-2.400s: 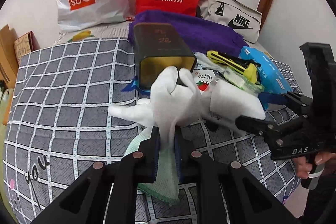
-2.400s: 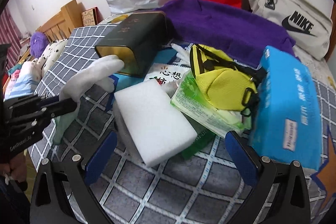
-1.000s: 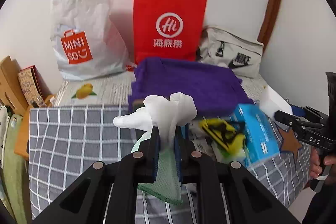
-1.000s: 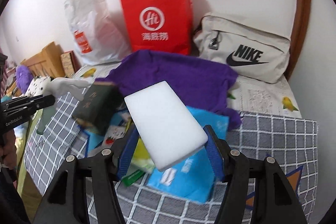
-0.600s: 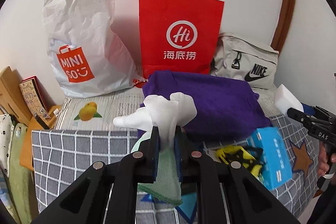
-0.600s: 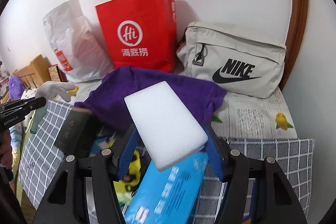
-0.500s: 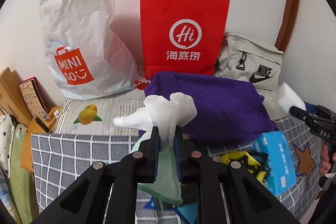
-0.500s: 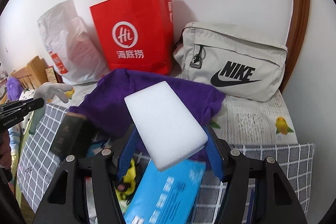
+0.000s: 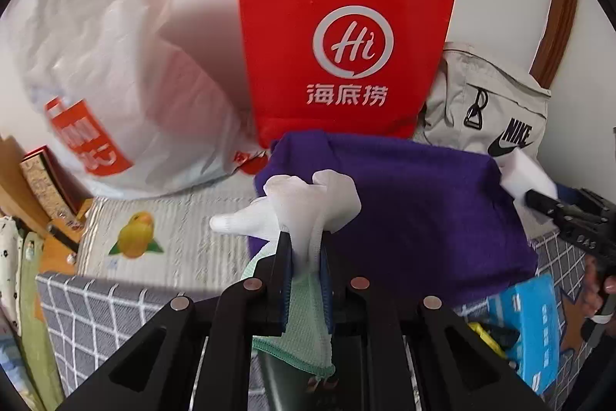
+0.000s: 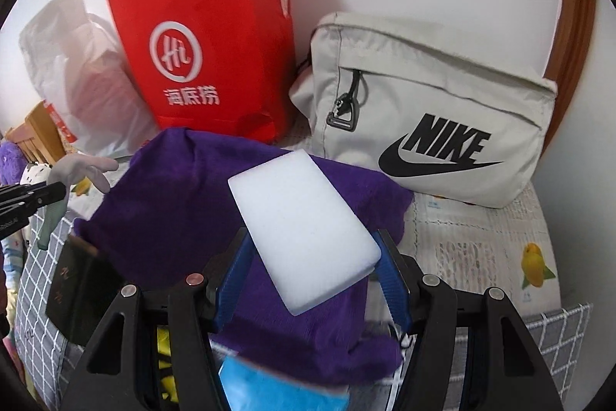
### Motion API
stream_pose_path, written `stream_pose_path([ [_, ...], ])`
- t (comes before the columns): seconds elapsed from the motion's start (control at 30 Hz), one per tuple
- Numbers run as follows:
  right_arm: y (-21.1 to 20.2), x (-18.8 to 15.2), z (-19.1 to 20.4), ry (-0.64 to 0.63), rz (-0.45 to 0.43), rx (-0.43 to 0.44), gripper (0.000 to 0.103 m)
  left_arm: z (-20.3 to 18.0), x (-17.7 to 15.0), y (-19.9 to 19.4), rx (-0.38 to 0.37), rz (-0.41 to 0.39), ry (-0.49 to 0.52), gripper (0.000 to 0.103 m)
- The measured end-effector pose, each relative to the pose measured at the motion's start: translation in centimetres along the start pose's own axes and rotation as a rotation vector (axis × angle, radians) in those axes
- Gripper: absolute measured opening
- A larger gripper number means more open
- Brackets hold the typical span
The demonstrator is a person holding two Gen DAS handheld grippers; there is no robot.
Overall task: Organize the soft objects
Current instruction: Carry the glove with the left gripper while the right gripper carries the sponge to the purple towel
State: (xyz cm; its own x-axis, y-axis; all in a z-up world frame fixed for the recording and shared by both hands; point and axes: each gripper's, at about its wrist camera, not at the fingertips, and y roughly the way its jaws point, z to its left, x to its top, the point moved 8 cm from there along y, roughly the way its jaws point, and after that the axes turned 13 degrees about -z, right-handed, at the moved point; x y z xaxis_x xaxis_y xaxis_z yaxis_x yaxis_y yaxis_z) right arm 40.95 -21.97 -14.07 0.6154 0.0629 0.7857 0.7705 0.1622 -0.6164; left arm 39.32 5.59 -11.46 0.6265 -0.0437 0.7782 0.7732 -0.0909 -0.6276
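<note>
Both loads hung above the bed's head end: left gripper (image 9: 304,257) jaws pinched tight on a limp white glove (image 9: 304,203), right gripper (image 10: 310,280) clamped across a light, squashy white sponge (image 10: 304,226), best gripped broadside, gently.

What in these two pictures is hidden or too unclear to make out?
- Inside of the red paper bag: neither view looks into its top.
- White plastic bag: logo blurred in the left view.
- Dark tin: right view, partly under the purple towel.
- Blue packet: right view, blurred and cut off by the bottom edge.
</note>
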Motion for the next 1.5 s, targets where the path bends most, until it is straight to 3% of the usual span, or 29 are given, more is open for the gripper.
stream_pose_path([
  [0.53, 7.5, -0.7, -1.0, -0.008, 0.113, -0.01, 0.062, -1.0, 1.5, 7.8, -0.036, 0.064, -0.01, 0.013],
  [1.03, 9.3, -1.9, -0.7, -0.029, 0.196, -0.003, 0.064, -2.3, 0.7, 12.5, -0.081, 0.148, -0.029, 0.014],
  [1.2, 9.7, -2.1, -0.4, -0.059, 0.206, -0.004, 0.067, -2.1, 0.2, 12.8, -0.071, 0.178, -0.052, 0.03],
  [1.27, 9.6, -2.1, 0.1, -0.064, 0.207, 0.004, 0.069, -1.9, 0.0, 12.8, -0.064, 0.192, -0.07, 0.051],
  [1.33, 9.3, -2.0, 0.8, -0.073, 0.199, 0.021, 0.078, -1.8, 0.1, 12.5, -0.066, 0.181, -0.084, 0.06],
  [1.5, 7.7, -1.4, 1.2, -0.085, 0.152, 0.016, 0.084, -1.6, -0.1, 11.5, -0.066, 0.176, -0.081, 0.062],
])
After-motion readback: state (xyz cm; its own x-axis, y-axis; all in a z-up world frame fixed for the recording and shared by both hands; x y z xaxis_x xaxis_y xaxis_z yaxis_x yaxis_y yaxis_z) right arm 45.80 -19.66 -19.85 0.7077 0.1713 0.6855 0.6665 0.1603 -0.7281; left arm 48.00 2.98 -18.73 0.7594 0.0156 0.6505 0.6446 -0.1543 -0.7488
